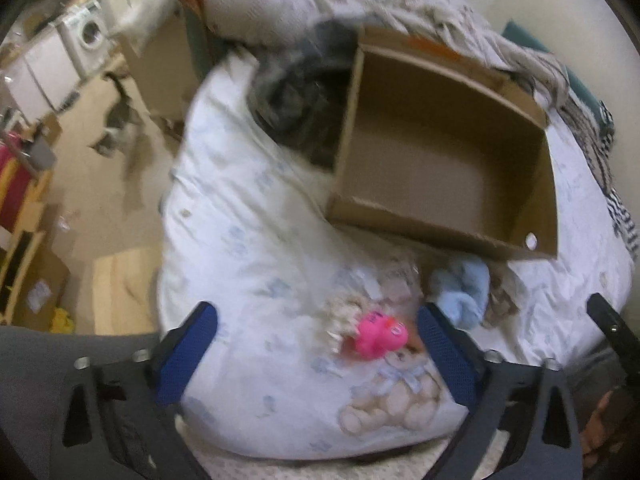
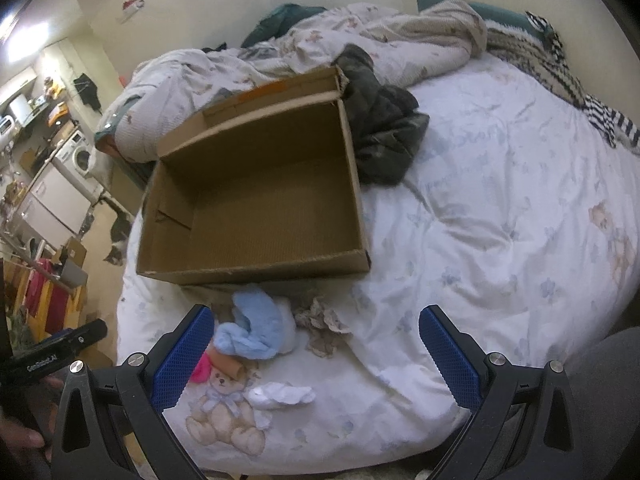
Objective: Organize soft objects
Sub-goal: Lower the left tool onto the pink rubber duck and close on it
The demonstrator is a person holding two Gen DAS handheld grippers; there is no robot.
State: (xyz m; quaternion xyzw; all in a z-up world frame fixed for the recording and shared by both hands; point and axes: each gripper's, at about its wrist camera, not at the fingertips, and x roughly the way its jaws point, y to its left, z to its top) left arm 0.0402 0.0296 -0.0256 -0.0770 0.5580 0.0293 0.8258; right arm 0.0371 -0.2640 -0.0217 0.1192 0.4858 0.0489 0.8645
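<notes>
Brown corrugated cardboard forms the open box (image 2: 256, 200) that sits on the white bed quilt printed with pale blue flowers and teddy bears (image 2: 500, 208), its inside bare in both views. Against the box's far right corner, in the right wrist view, lies a crumpled dark green-grey garment (image 2: 384, 128), and beyond it a heap of cream and patterned blankets (image 2: 432, 36) stretches along the far side of the bed. Just near of the box's front wall rests a fluffy light blue soft toy (image 2: 256, 328), touching a crumpled beige-grey patterned cloth (image 2: 324, 328) to its right; a bright pink plush toy (image 2: 200, 368) peeks out at the near left of the blue one, partly hidden by a tool finger, and a small crumpled white cloth (image 2: 280, 396) lies nearer still, beside a printed bear. The right tool (image 2: 316, 356) hovers over this cluster with its blue-padded fingers spread wide, released and grasping nothing. In the blurred left wrist view, the left tool (image 1: 316, 352) is likewise released, its fingers well apart with the pink plush toy (image 1: 378, 336) between them on the quilt, nearer the right finger; whether it touches that finger cannot be told. The light blue soft toy (image 1: 464, 292) lies just beyond that finger, near the box's (image 1: 440, 152) front wall. At far left, off the bed, stands a white washing machine (image 2: 74, 158).
</notes>
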